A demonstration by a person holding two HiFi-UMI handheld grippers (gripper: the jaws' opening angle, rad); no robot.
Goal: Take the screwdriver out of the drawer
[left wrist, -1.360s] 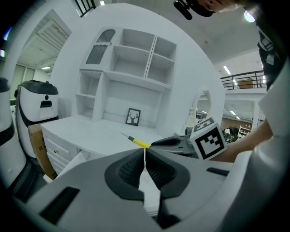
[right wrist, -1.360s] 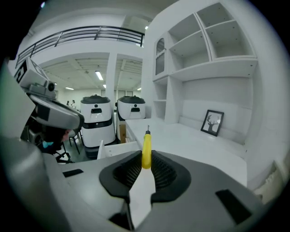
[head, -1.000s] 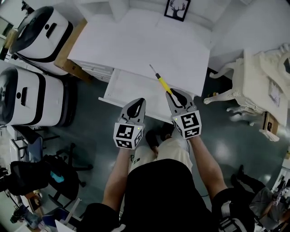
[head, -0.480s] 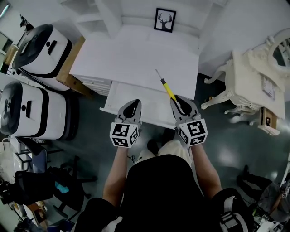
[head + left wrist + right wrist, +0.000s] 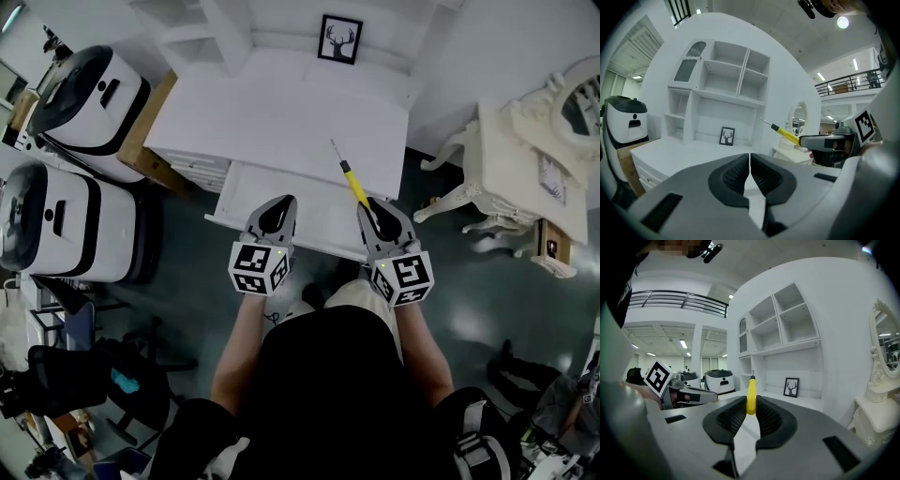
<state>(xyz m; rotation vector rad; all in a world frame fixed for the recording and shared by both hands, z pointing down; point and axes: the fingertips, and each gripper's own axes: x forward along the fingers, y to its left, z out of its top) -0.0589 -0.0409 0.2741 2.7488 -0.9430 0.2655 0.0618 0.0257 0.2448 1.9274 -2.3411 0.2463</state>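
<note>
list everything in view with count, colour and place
desk: 1, white, centre
drawer: 1, white, open under the desk
screwdriver: 1, yellow handle, held up over the drawer's right end
deer picture: 1, black frame, back of desk
machines: 2, white and black, left of desk
ornate table: 1, cream, right of desk
office chair: 1, black, lower left
left gripper: 1, grey, jaws shut, empty
right gripper: 1, grey, jaws shut on screwdriver
</note>
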